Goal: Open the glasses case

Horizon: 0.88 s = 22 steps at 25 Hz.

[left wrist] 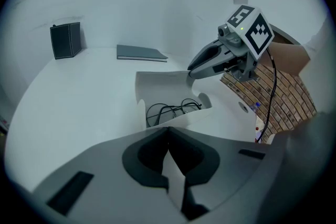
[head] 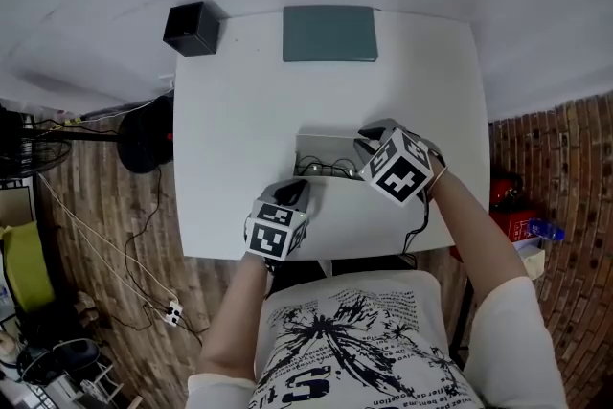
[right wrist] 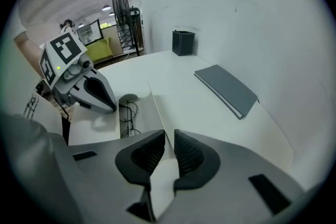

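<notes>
A white glasses case [head: 321,148] lies open on the white table [head: 239,110], near its front edge. Black-rimmed glasses [left wrist: 173,108] rest inside it. My left gripper [left wrist: 168,136] is shut on the thin white wall of the case nearest me, and it shows at the case's front left corner [head: 295,194] in the head view. My right gripper [right wrist: 169,141] is shut on the raised lid [right wrist: 156,107], pinching its thin edge at the case's right end [head: 369,145]. Each gripper view shows the other gripper across the case.
A dark grey flat book [head: 329,34] lies at the table's far edge. A black box [head: 192,28] stands at the far left corner. A fan [head: 144,134] and cables sit on the wooden floor to the left, and red items [head: 508,196] to the right.
</notes>
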Each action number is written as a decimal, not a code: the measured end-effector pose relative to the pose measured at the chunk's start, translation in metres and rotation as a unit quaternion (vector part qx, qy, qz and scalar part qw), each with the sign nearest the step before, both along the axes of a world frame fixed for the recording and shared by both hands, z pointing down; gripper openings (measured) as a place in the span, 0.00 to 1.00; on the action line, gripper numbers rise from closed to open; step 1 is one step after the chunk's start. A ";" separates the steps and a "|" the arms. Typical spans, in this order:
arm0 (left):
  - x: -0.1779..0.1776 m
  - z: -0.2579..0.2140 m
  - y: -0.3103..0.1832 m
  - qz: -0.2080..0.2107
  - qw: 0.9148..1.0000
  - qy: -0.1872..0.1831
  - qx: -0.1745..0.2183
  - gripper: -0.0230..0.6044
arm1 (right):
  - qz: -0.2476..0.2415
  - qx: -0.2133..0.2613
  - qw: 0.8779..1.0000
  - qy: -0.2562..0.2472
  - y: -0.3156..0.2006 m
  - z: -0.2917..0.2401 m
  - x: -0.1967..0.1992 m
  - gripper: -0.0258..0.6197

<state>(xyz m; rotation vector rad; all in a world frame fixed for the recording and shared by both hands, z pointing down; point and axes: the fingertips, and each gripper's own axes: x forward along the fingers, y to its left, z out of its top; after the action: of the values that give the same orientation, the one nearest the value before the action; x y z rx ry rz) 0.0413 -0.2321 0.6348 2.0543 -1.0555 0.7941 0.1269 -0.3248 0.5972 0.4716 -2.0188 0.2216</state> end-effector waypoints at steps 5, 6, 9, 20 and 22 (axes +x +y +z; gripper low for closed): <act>0.001 0.001 -0.001 -0.004 1.000 -0.003 -0.001 0.06 | 0.012 0.015 1.000 -0.010 -0.013 0.005 0.002 0.16; 0.001 0.001 -0.001 -0.006 1.000 -0.003 -0.001 0.06 | 0.013 0.018 1.000 -0.011 -0.015 0.006 0.002 0.16; 0.002 0.000 -0.002 -0.012 1.000 0.000 0.001 0.06 | 0.016 0.023 1.000 -0.013 -0.021 0.010 0.002 0.17; -0.002 0.001 -0.006 -0.002 1.000 -0.011 -0.005 0.06 | 0.018 0.021 0.999 -0.020 -0.020 0.005 -0.002 0.17; -0.003 -0.006 -0.008 0.003 1.000 -0.010 0.008 0.06 | 0.013 0.033 0.999 -0.029 -0.015 -0.006 -0.003 0.15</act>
<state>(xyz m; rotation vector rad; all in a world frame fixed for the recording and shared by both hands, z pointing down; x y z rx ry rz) 0.0388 -0.2399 0.6288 2.0674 -1.0706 0.8137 0.1236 -0.3402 0.5914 0.5376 -2.0824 0.1869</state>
